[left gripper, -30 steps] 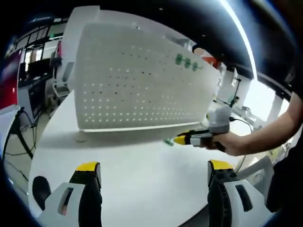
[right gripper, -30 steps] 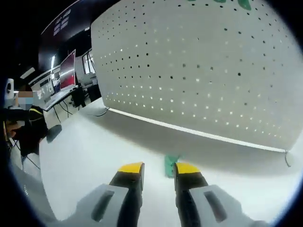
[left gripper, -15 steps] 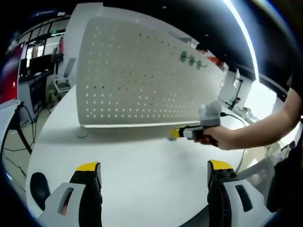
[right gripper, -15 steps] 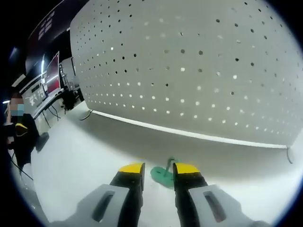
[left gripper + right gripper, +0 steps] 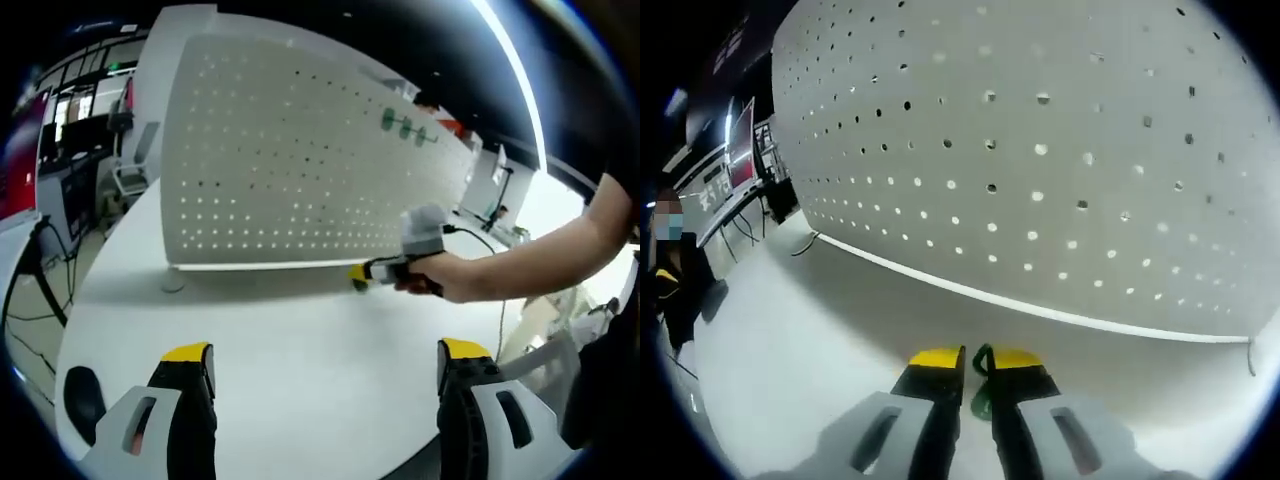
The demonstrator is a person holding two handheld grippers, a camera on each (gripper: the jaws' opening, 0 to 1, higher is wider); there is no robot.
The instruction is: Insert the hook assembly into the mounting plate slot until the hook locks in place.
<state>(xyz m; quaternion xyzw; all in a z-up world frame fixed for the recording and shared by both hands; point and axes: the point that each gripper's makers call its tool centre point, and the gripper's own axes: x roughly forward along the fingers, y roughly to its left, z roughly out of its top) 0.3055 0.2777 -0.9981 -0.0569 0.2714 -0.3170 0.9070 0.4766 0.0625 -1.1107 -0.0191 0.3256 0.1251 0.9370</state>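
The green hook (image 5: 981,378) is pinched between the right gripper's (image 5: 975,358) yellow-tipped jaws, low over the white table (image 5: 790,340) and just in front of the perforated mounting plate (image 5: 1060,160). Nearer us, the left gripper (image 5: 320,352) hangs back with jaws spread wide, nothing in them. Three green hooks (image 5: 404,126) sit high on the plate's far right.

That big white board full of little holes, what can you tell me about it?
The pegboard is a large white panel, seemingly sheet metal or plastic, pierced by even rows of small round holes. It stands upright on the white table, on small feet at its lower corners. Three green hooks hang near its upper corner. The right gripper is close to its bottom edge.
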